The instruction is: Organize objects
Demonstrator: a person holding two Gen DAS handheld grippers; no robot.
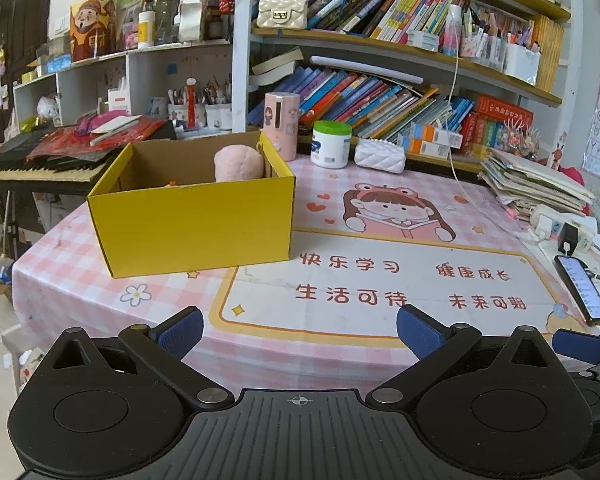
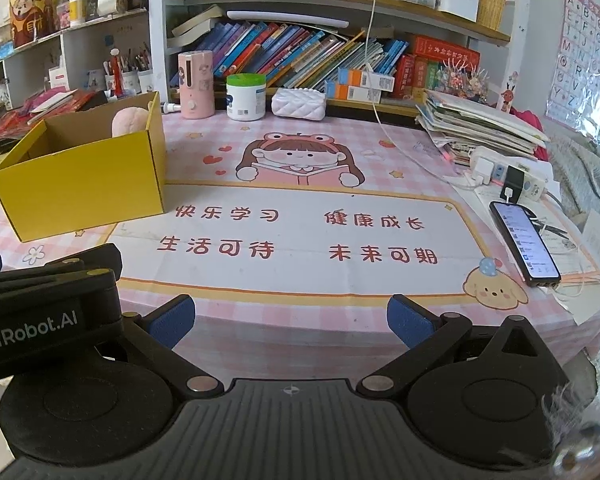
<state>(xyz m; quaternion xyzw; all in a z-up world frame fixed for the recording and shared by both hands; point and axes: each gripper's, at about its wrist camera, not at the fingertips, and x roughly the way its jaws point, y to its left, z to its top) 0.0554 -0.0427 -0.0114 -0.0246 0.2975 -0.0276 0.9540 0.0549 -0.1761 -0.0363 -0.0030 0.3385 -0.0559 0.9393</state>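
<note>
A yellow cardboard box [image 1: 192, 220] stands open on the left of the pink checked table mat [image 1: 380, 280]; it also shows in the right wrist view [image 2: 80, 188]. A pink plush toy [image 1: 238, 164] sits inside it at the back right, also seen from the right wrist [image 2: 129, 120]. My left gripper [image 1: 298, 330] is open and empty, low over the near table edge, right of the box. My right gripper [image 2: 290, 322] is open and empty over the near edge. The left gripper's body [image 2: 40, 304] sits just left of the right one.
A pink canister [image 2: 196, 84], a white jar with green lid [image 2: 246, 96] and a white quilted pouch [image 2: 298, 104] stand along the back. A paper stack [image 2: 480, 124], a power strip [image 2: 508, 176] and a charging phone [image 2: 524, 240] lie at right. A keyboard [image 1: 40, 168] stands left of the table.
</note>
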